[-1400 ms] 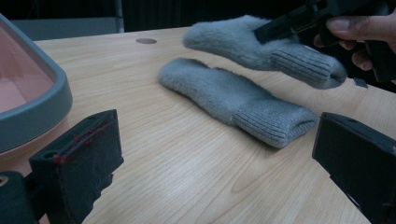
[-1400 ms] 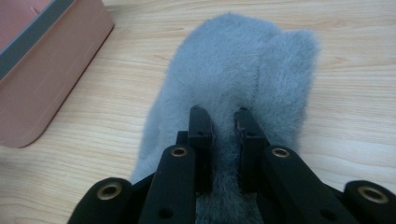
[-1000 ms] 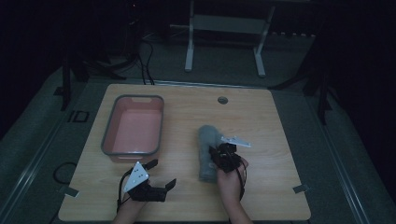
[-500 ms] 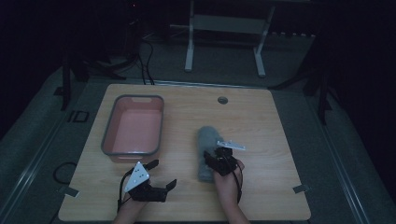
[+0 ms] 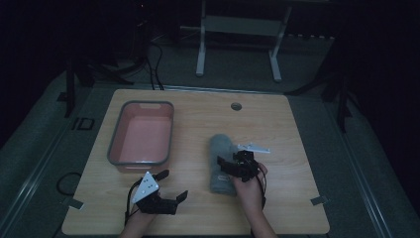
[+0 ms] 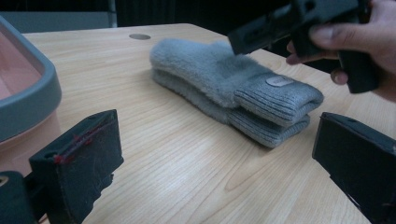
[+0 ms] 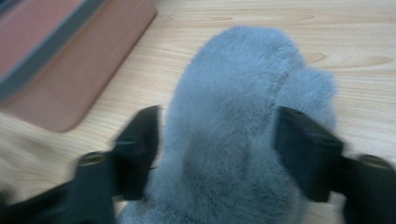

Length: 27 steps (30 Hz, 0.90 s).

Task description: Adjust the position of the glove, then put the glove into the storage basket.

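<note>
A pair of grey fuzzy mittens point(image 5: 218, 151) lies stacked on the wooden table, right of centre, with the knit cuffs toward me. My right gripper point(image 5: 229, 168) is lowered over the cuff end. In the right gripper view the right gripper point(image 7: 219, 149) is open, with one black jaw on each side of the top mitten point(image 7: 233, 107). My left gripper point(image 5: 172, 186) rests open near the front edge, left of the mittens. In the left gripper view the left gripper point(image 6: 219, 172) holds nothing and the mittens point(image 6: 233, 84) lie ahead of it.
A pink tray with a grey rim point(image 5: 115, 144) stands at the table's left, its corner point(image 6: 32, 93) close to my left gripper. A round cable hole point(image 5: 236, 106) is at the back. A white stand point(image 5: 237, 25) is on the floor behind.
My right gripper has shifted slightly toward me and to the left over the mittens' cuff end. The left gripper has stayed where it was.
</note>
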Motion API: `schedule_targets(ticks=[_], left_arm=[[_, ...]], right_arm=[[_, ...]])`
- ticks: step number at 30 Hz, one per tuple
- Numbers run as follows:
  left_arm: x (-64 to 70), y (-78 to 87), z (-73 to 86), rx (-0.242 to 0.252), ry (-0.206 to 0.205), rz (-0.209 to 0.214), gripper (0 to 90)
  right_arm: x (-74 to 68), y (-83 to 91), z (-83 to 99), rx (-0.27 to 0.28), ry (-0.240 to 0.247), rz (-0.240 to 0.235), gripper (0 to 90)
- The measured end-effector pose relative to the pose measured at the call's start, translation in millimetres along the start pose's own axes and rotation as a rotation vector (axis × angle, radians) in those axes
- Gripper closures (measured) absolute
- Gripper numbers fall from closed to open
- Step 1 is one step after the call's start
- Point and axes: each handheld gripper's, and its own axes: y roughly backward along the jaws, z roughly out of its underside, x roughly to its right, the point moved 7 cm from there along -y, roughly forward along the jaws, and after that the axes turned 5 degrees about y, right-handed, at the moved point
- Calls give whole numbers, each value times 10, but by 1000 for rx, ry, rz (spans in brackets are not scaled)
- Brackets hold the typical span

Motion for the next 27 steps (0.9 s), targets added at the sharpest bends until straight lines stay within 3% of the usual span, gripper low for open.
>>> schedule_targets(ticks=[1,4,7,10,12,14,16,18,22,25,27], left_arm=[[4,-1,2,-1,-1,0,18],[15,-10,6,-5,-3,-8,18],[21,-32,17,-24,-17,-24,18],[52,-43,0,-23,-2,-19,18],[74,-49,-10,-33,12,-13,18],[89,-51,-35,-31,17,-14,18],[96,-60,-71,-39,18,-12,18],[119,-82,-120,-39,44,6,18],[184,-171,-234,-72,61,41,19],[233,-250,-337,-85,57,59,18],[255,-318,-440,-85,54,58,18]], right_arm=[[9,8,-11,-5,7,-7,238],[21,36,-42,-14,114,-15,138],[44,74,-76,-19,192,-32,137],[70,165,-103,-1,305,-74,139],[107,221,-113,7,370,-77,145],[166,292,-127,17,403,-82,149],[243,360,-136,25,419,-89,148],[328,426,-137,16,404,-101,151],[498,484,-82,-70,368,-105,144],[554,515,-55,-95,369,-106,106],[561,544,-64,-76,373,-111,105]])
